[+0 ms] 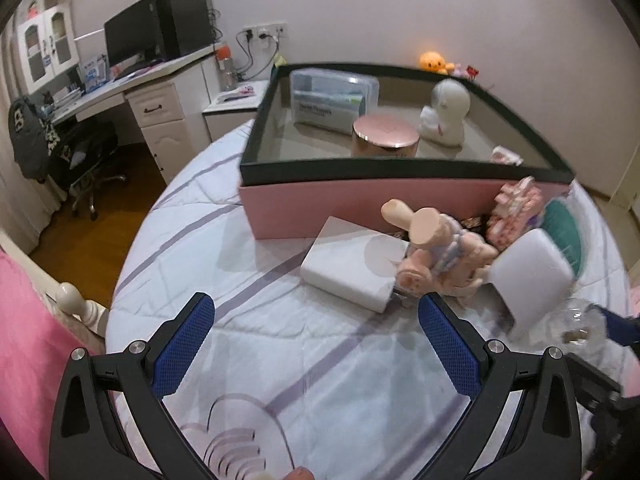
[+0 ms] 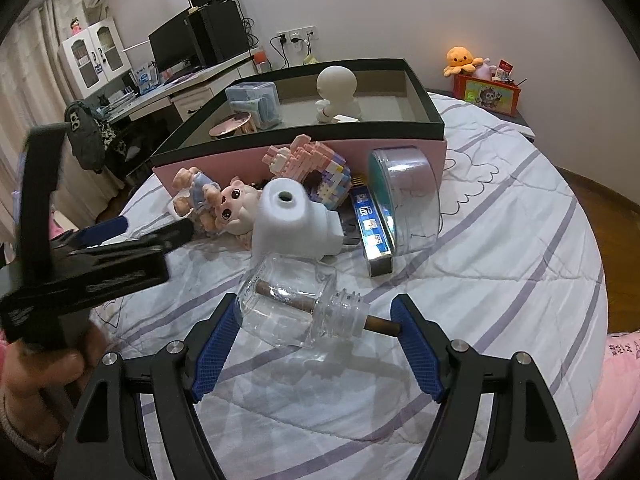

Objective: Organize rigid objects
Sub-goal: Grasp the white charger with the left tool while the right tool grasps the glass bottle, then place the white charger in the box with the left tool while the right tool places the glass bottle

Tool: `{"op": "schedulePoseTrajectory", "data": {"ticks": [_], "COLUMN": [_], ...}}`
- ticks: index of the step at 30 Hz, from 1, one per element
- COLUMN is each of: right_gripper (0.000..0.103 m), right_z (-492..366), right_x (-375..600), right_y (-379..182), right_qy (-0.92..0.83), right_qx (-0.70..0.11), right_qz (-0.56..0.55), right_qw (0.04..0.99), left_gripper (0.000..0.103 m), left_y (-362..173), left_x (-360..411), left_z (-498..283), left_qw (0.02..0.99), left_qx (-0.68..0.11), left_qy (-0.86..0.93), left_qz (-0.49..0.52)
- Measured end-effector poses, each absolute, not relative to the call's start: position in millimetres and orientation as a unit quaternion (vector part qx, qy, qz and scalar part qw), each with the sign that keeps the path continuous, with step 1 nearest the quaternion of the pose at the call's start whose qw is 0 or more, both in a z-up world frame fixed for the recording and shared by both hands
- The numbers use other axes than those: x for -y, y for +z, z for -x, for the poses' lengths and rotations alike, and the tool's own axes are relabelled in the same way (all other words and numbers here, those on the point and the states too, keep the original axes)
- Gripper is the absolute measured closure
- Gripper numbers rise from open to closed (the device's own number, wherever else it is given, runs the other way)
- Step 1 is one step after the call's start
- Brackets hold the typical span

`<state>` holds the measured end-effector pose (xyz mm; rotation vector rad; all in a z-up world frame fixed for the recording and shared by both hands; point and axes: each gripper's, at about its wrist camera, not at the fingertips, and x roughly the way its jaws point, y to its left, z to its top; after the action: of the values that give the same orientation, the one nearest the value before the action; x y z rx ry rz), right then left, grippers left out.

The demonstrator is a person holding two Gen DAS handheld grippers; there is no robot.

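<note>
I take the pink box (image 2: 400, 152) with the dark rim as my marker: it sits on the striped bedspread (image 2: 500, 240), and everything loose lies on the quilt in front of its near wall. Already inside it are a clear lidded case (image 1: 334, 98), a round pink tin (image 1: 385, 136) and a white figurine (image 1: 446, 112).

Biggest of the loose things is the clear round tub (image 2: 404, 196), tipped on its side against the box's right front corner; I judge it light but slick, best pinched across its rim. Left of it, against the box wall, a block-built toy (image 2: 316, 172) looks brittle at the studs and wants a gentle squeeze low on its body. In front of the box's left half lies a white slab (image 1: 352, 268), stiff with smooth flat faces, easy across its short sides. A white foam-like block (image 2: 292, 220) and a small doll (image 2: 230, 204) lie between.

Nearest me, farthest out from the box, the glass bottle (image 2: 296, 312) lies on its side with a brown stick through its neck. It is hard, slippery and breakable, I think, so the square body is the place to grip, not the threaded neck.

My right claw (image 2: 316, 344) stands wide around that bottle, pads apart from the glass on both sides, gripping nothing. My left claw (image 1: 316, 340) is also spread wide and empty, hovering over bare quilt well in front of the slab
</note>
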<state>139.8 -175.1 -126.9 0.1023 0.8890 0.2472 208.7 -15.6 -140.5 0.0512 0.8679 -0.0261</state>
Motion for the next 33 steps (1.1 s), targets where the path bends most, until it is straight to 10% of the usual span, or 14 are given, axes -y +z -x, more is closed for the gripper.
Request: {"op": "schedulePoseTrajectory", "data": {"ticks": [9,14,33], "right_gripper": [0.025,0.025,0.025], "right_z": [-145.0,-144.8,-147.1], "right_x": [184.7,183.3,177.4], "right_y": [-126.1,-122.5,-69.4], "right_qy": [0.113,0.117,0.138], "right_qx": [-0.429,-0.427,-0.373], "right_qz": [-0.055,-0.051,-0.035], "right_qw": [0.895,0.895,0.917], "left_gripper": [0.004,0.044,0.044], "left_y": [-155.4,-152.3,-92.9], "left_x": [14.9,17.3,-24.9], "left_z": [-239.6,-233.3,-183.4], "left_qw": [0.894,0.896,0.920], "left_qx": [-0.446,-0.439,-0.387], "left_qy": [-0.021,-0.061,-0.056], "left_qz": [-0.036,-0.018,0.023]}}
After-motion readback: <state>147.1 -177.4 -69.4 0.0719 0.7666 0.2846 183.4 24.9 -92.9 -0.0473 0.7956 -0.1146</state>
